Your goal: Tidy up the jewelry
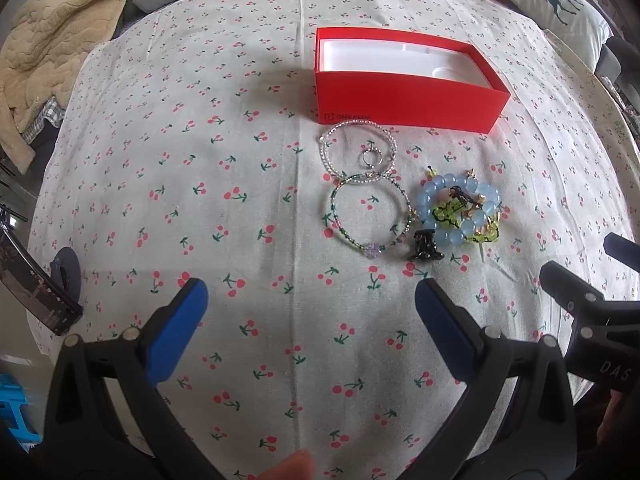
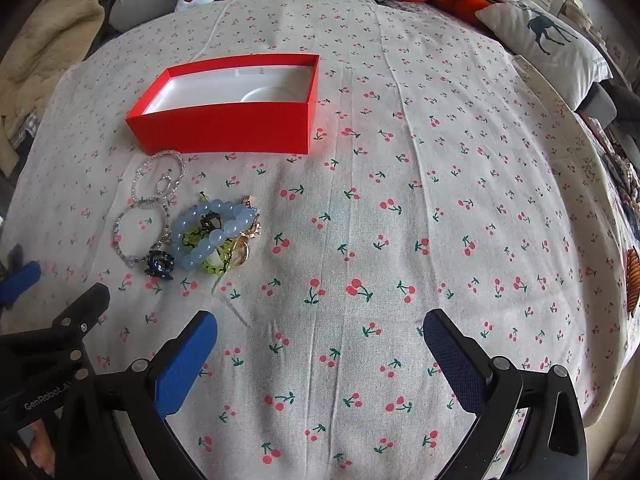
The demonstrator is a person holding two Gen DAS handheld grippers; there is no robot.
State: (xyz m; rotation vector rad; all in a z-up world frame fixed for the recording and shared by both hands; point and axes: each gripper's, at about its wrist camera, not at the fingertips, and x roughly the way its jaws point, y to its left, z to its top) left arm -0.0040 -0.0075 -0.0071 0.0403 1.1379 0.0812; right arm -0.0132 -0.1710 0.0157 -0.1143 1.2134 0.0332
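Left wrist: hand-held gripper (image 1: pixel 310 292) spread, hovering

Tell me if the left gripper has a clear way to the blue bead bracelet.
Probably yes. The left gripper is open and empty, with only bare cloth ahead. The blue bead bracelet lies ahead and to its right, tangled with a green cord and beside a black charm.

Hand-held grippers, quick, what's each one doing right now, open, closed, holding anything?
Left hand-held gripper: open, holding nothing.
Right hand-held gripper: open, holding nothing.
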